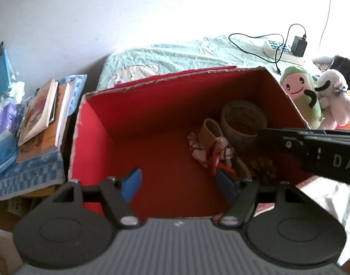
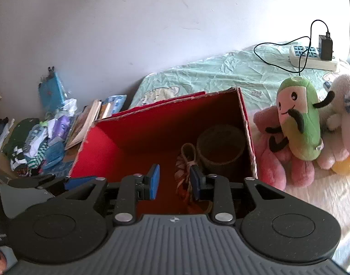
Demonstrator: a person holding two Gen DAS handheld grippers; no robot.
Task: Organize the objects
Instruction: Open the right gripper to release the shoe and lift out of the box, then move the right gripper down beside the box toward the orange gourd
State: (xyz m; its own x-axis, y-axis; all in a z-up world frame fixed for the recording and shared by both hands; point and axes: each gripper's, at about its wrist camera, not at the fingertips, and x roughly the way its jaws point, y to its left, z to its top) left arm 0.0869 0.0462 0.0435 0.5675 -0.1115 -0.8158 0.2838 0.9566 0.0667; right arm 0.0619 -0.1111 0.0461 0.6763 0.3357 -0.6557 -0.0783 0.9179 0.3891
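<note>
Red box (image 1: 152, 123) is sitting under both grippers, their fingers spread and gripping nothing. Only the right wrist view is showing a pink plush (image 2: 273, 162) beside it.

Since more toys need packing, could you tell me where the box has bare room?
The red box has bare floor across its left half, bordered by the left wall. Its right corner is crowded: tape roll, patterned cloth, pinecone.

A red open-topped cardboard box (image 1: 138, 123) is seen on the bed, holding a tan roll of tape (image 1: 242, 120), a small patterned shoe (image 1: 211, 142) and a pine cone (image 1: 264, 168), while a green plush (image 2: 298, 119), a pink plush (image 2: 278, 160) and a white plush (image 2: 344, 123) are heaped just beside its right wall.
</note>
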